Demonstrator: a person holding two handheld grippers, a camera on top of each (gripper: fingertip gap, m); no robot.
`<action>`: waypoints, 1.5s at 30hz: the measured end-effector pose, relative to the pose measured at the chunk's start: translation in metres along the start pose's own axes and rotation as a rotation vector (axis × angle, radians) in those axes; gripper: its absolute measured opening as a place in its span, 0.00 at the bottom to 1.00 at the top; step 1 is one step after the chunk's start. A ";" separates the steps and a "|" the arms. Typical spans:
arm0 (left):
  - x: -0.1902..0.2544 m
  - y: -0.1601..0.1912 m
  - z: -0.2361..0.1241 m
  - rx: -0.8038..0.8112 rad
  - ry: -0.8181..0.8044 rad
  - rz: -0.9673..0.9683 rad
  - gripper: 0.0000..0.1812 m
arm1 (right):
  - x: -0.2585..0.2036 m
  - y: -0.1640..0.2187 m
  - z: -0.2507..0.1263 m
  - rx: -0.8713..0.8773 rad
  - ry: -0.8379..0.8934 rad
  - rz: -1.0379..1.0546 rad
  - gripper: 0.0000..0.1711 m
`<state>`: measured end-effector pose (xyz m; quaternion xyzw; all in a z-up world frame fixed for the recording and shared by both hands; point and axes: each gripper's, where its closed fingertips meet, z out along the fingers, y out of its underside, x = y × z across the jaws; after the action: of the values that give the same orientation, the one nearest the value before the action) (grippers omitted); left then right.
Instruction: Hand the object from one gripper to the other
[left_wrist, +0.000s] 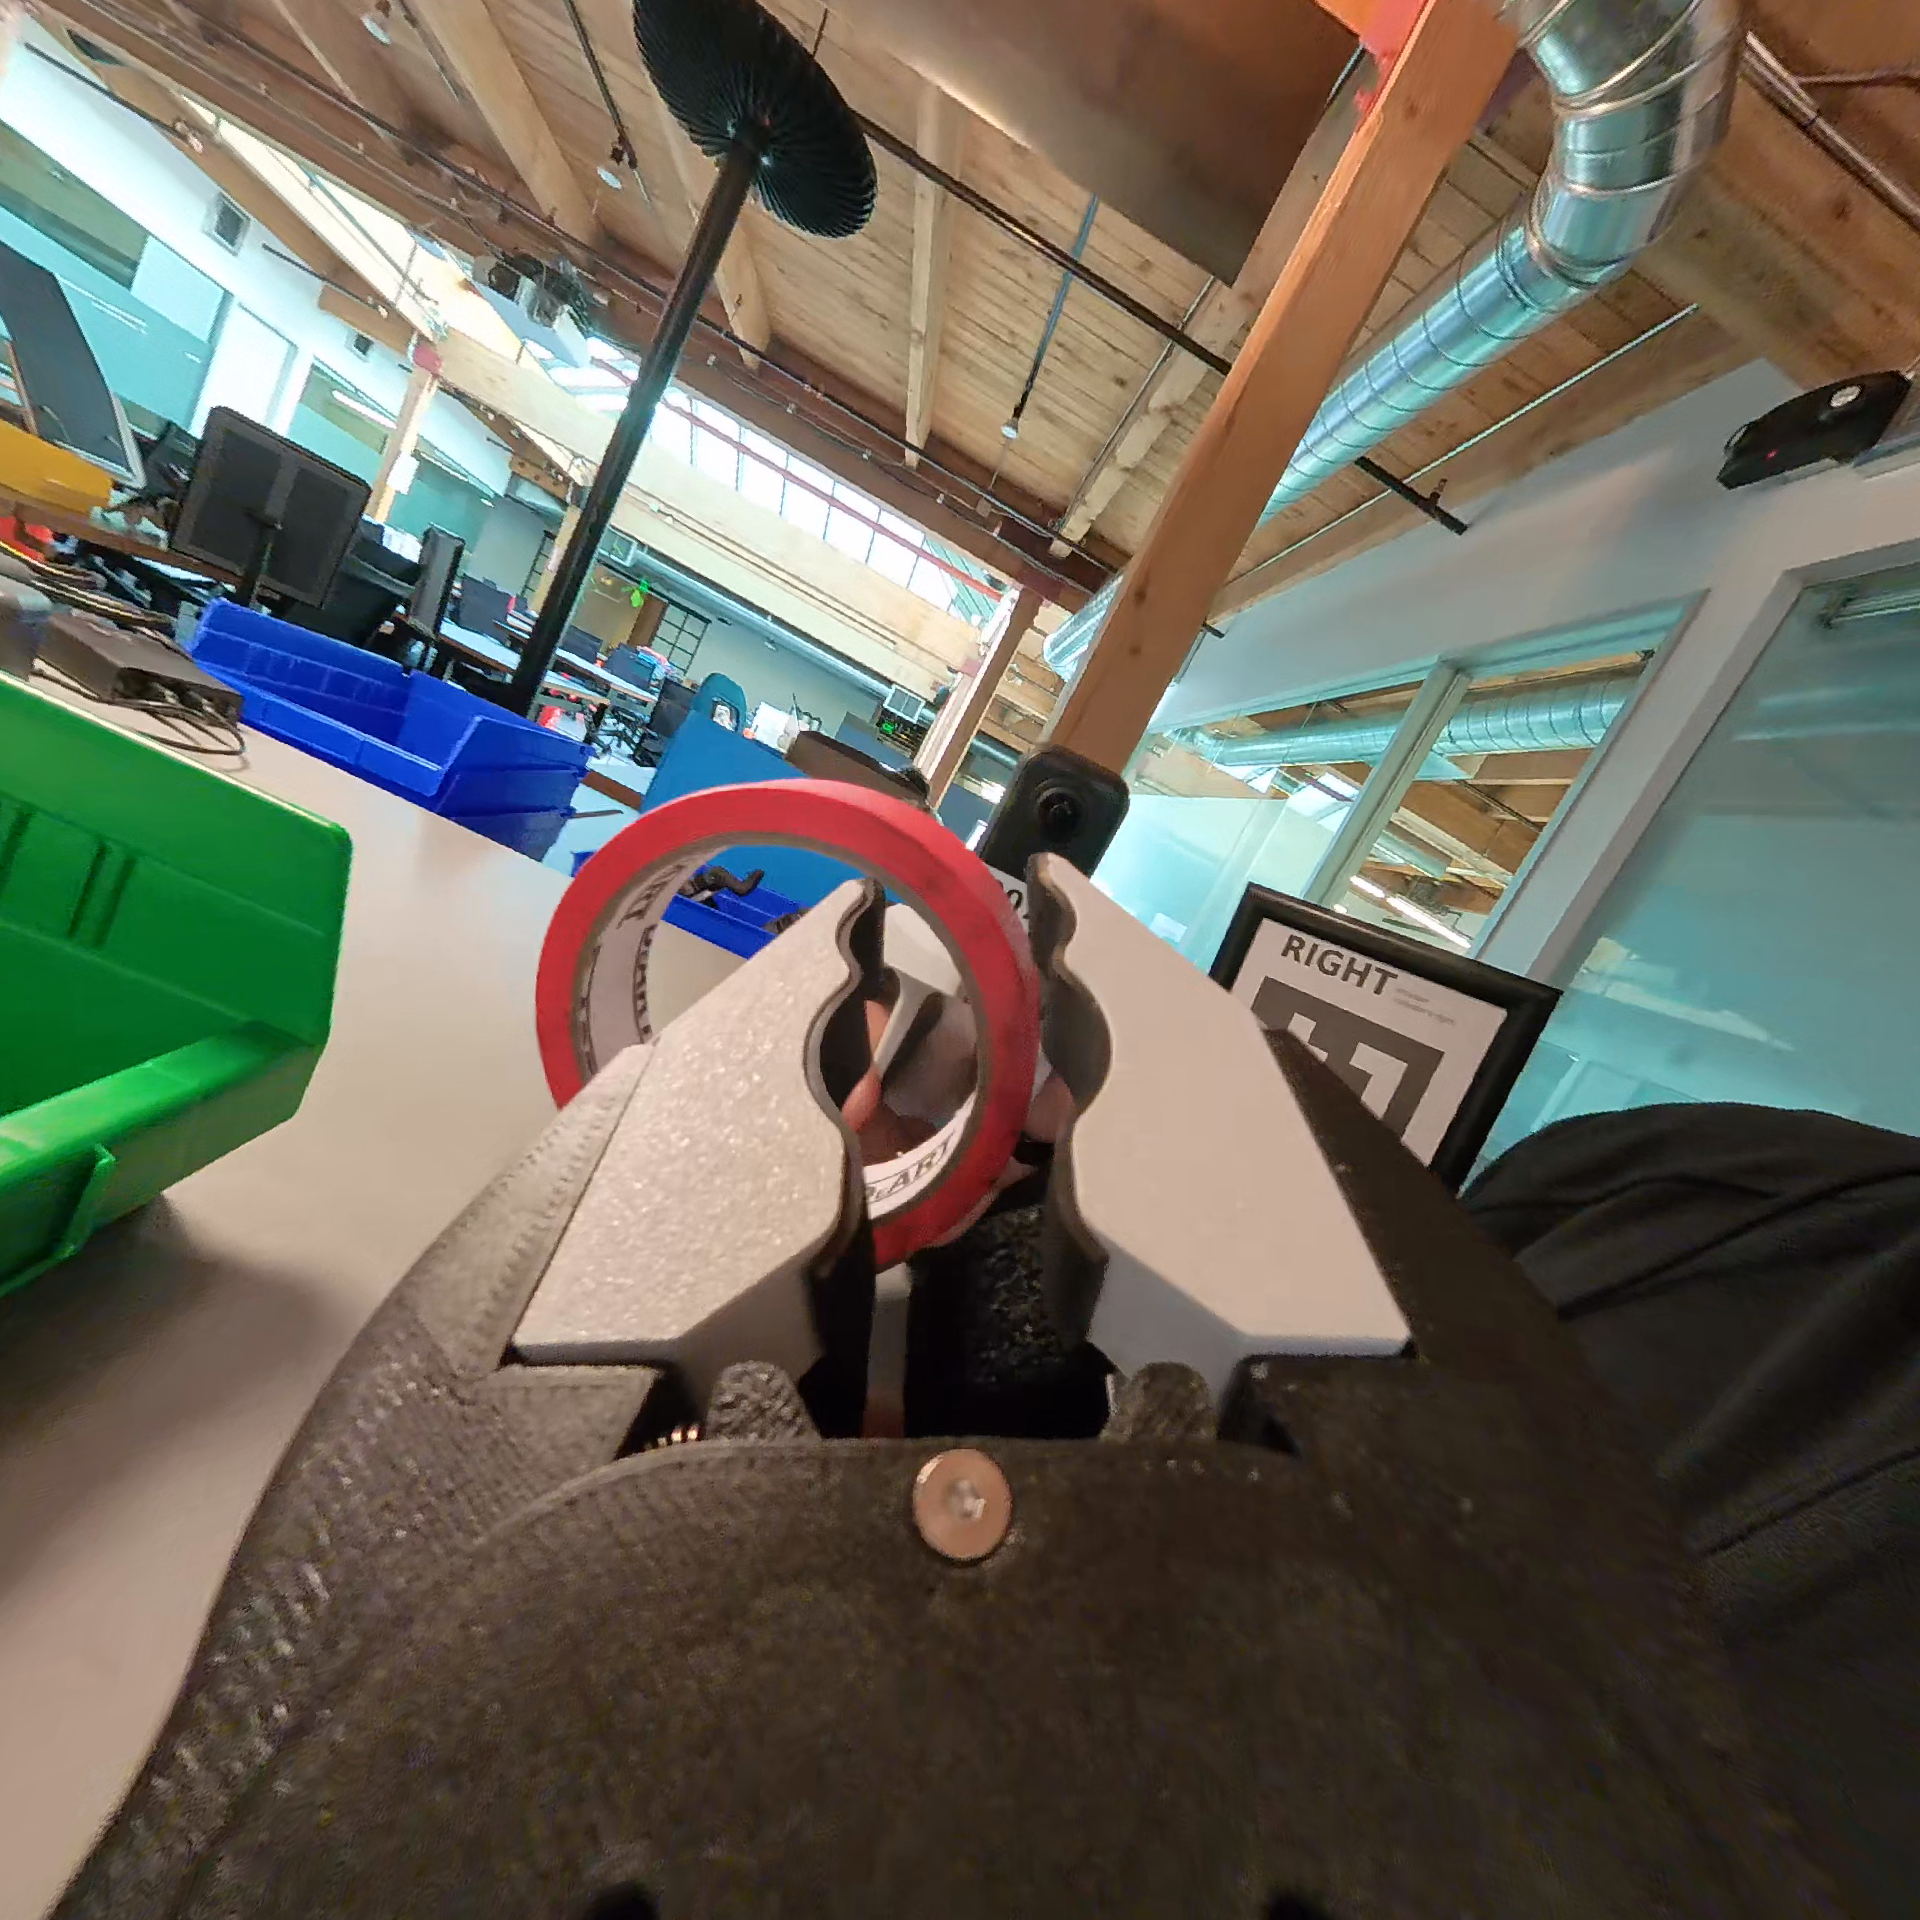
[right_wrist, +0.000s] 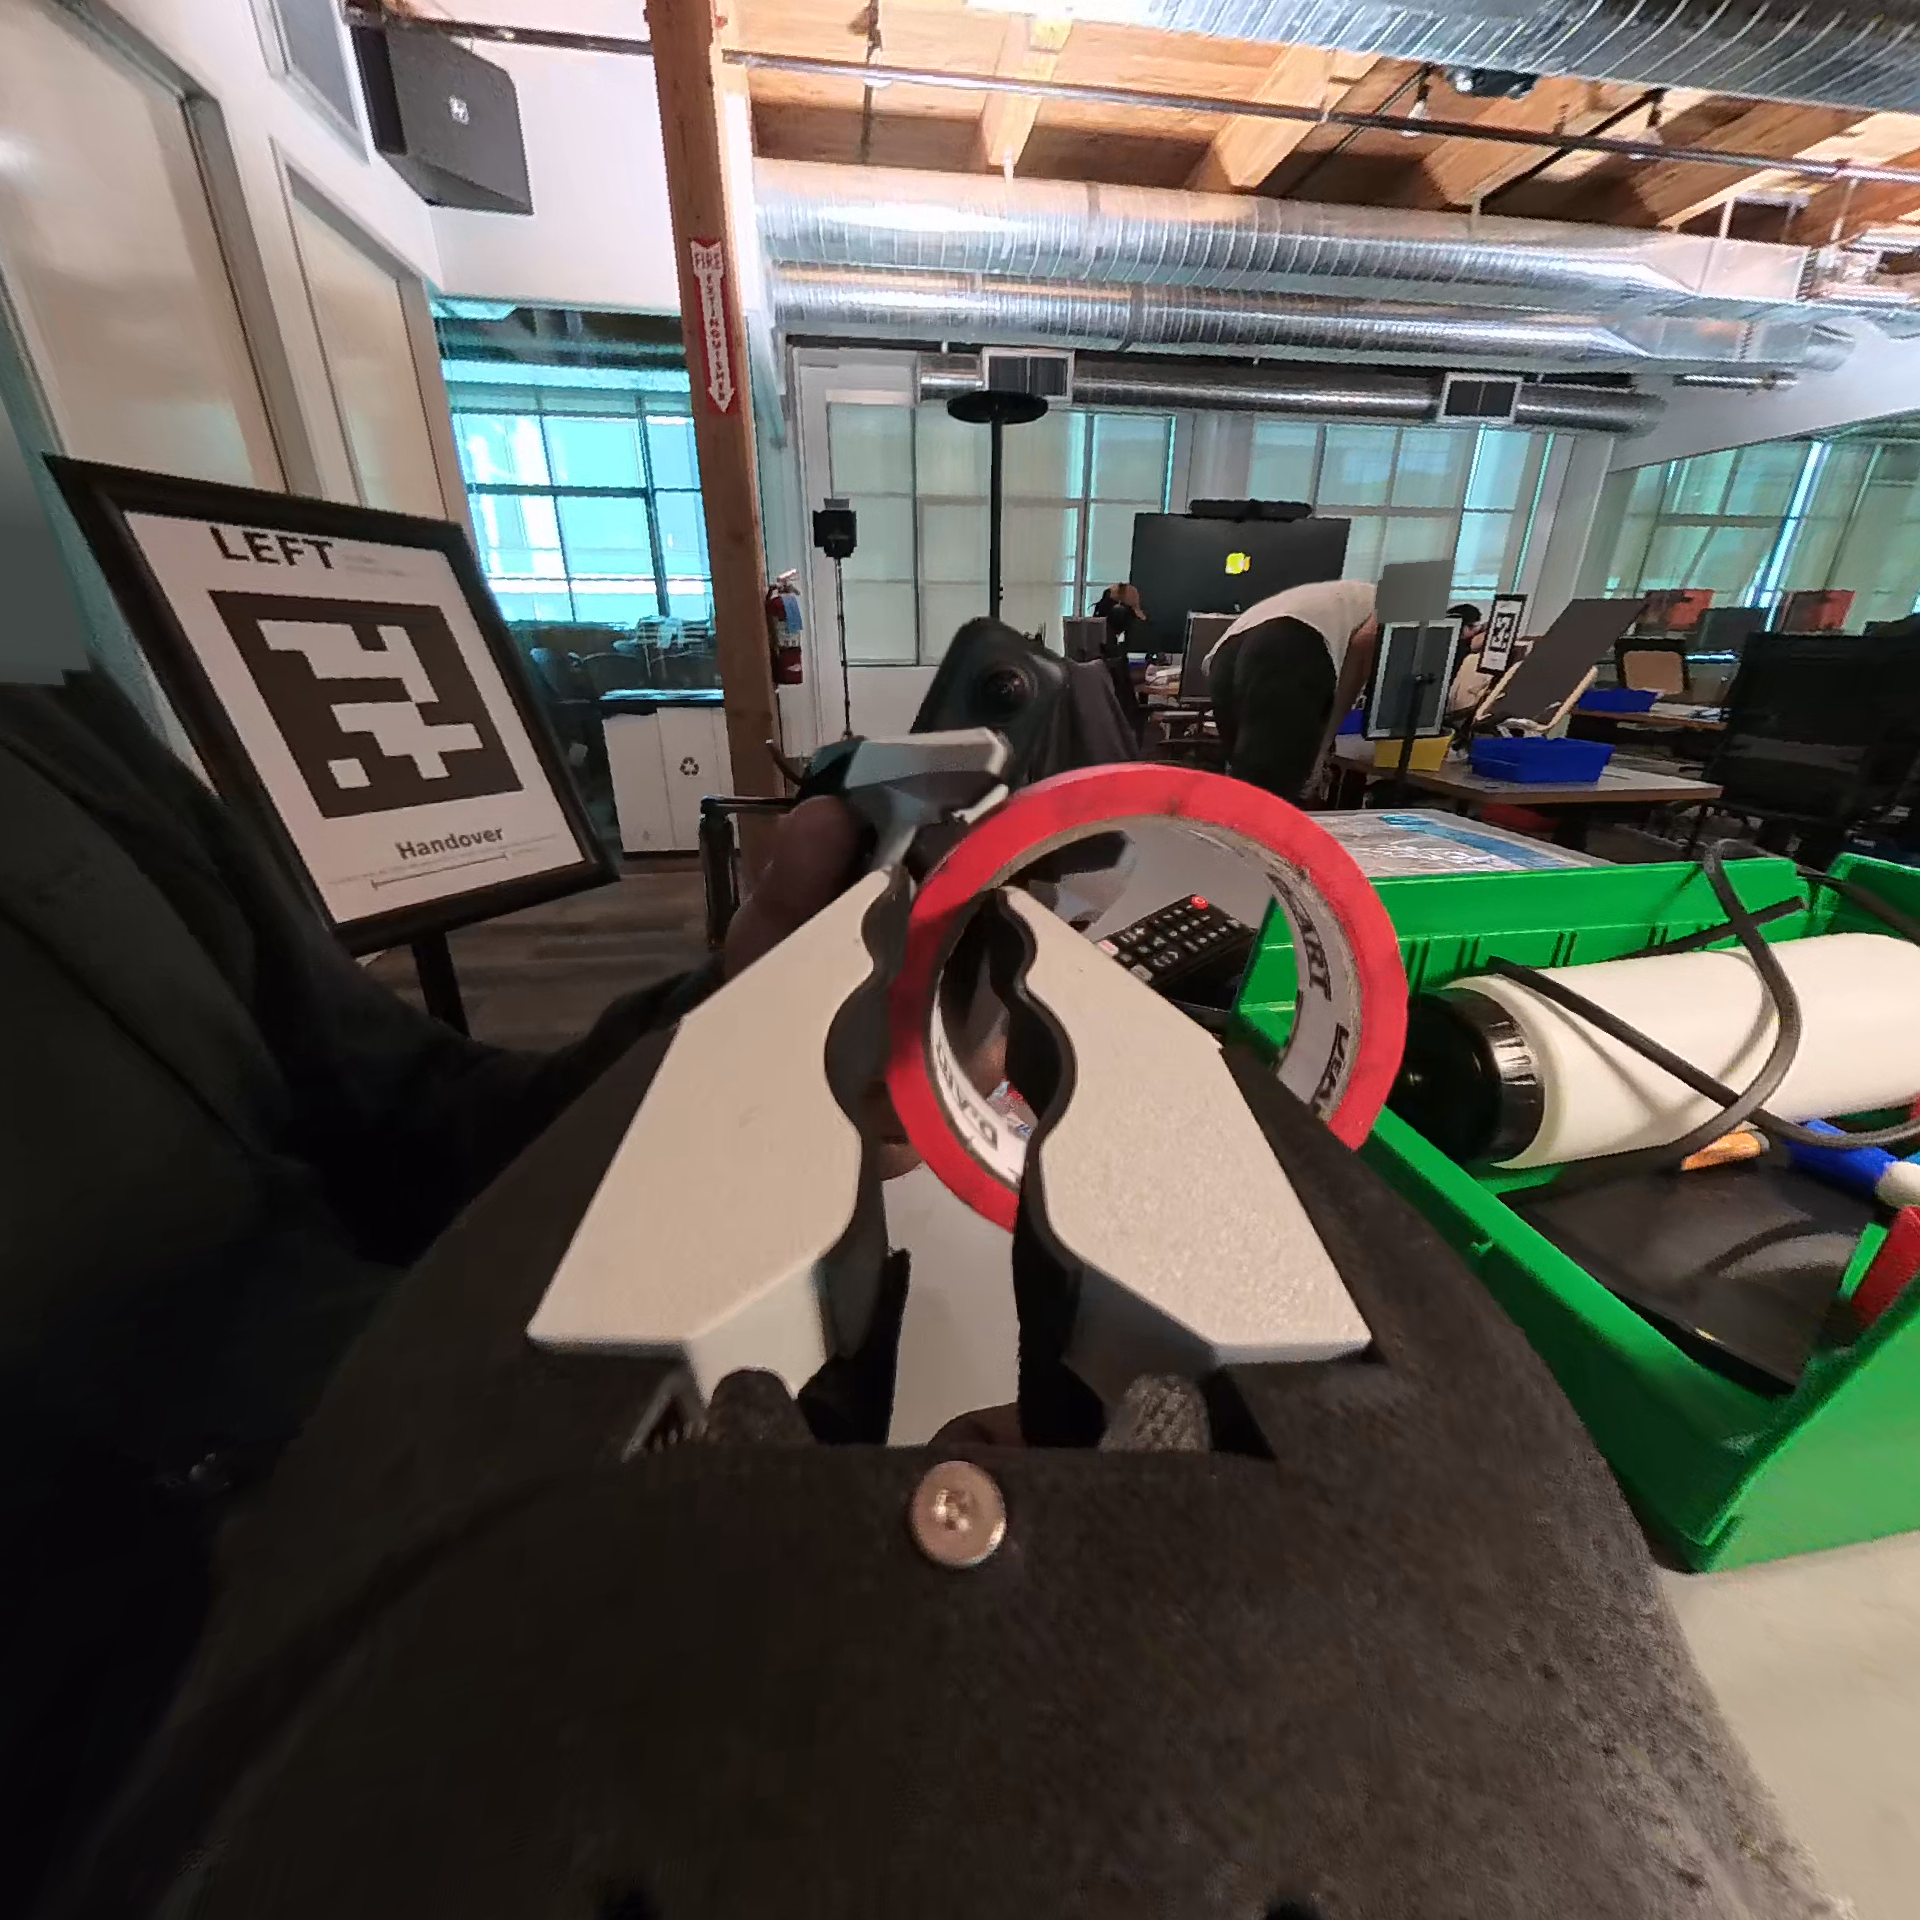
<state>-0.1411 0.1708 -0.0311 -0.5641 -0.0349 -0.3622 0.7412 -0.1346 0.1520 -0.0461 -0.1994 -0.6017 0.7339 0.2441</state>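
Note:
A red roll of tape (left_wrist: 790, 821) is held in the air between both grippers. In the right wrist view my right gripper (right_wrist: 945, 894) is shut on the left wall of the tape (right_wrist: 1195, 800), with one finger inside the ring and one outside. In the left wrist view my left gripper (left_wrist: 951, 894) straddles the tape's right wall. Its outer finger touches the tape, and a gap shows at its inner finger, so it stands open. The left gripper (right_wrist: 914, 779) also shows at the ring's upper left. The right gripper's fingers (left_wrist: 914, 1029) show through the ring.
A green bin (right_wrist: 1558, 904) holding a white cylinder (right_wrist: 1714, 1029), cables and small items stands on the grey table (left_wrist: 436, 935), close by; it also shows in the left wrist view (left_wrist: 156, 935). A remote (right_wrist: 1174, 935) lies behind the tape. Framed marker signs (left_wrist: 1371, 1018) (right_wrist: 343, 707) and blue bins (left_wrist: 416, 717) stand farther back. Both grippers' tips are close together, under 4 cm apart.

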 end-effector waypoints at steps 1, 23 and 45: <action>0.001 0.001 0.000 -0.007 0.008 0.003 0.12 | -0.001 0.000 0.000 -0.002 -0.004 -0.003 0.09; 0.001 0.005 0.002 -0.030 -0.018 0.053 0.16 | 0.003 -0.003 -0.003 0.026 0.001 0.041 0.09; 0.012 0.018 0.005 -0.097 0.009 0.190 0.08 | 0.016 -0.018 -0.012 0.127 0.007 0.203 0.12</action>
<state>-0.1203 0.1712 -0.0383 -0.5985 0.0394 -0.2941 0.7442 -0.1377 0.1737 -0.0303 -0.2460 -0.5299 0.7907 0.1830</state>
